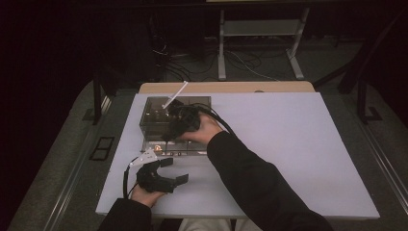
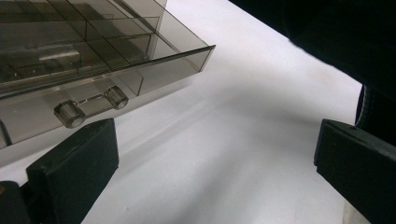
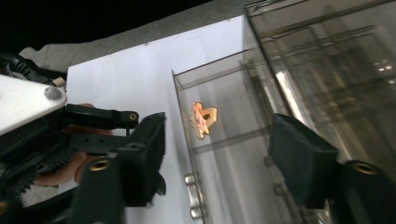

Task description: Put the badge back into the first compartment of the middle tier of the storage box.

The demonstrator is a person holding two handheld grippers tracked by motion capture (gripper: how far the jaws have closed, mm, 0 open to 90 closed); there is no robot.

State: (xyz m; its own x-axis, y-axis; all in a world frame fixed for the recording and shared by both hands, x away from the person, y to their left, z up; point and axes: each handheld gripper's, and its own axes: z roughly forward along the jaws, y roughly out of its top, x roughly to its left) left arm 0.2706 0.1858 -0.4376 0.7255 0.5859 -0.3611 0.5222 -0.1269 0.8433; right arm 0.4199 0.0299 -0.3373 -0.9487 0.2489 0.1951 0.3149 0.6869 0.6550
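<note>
A smoky clear drawer box (image 1: pixel 151 118) stands at the back left of the white table (image 1: pixel 288 144). Its bottom drawer (image 3: pixel 205 72) is pulled out toward me, and a small orange-gold piece (image 3: pixel 204 120) lies loose in one compartment. My right gripper (image 3: pixel 224 161) hovers above the drawer, open, with nothing between its jaws; the piece sits below them. In the high view the right gripper (image 1: pixel 168 137) points down at the drawer front. My left gripper (image 1: pixel 174 171) rests near the table's front left, open and empty. Its jaws (image 2: pixel 217 172) face the drawer's two knobs (image 2: pixel 91 105).
The right sleeve (image 1: pixel 255 183) crosses the middle of the table from the near edge. A white stick (image 1: pixel 174 95) leans up from the top of the box. Behind the table stand a metal frame (image 1: pixel 260 43) and cables on the floor. Bare white tabletop spreads to the right.
</note>
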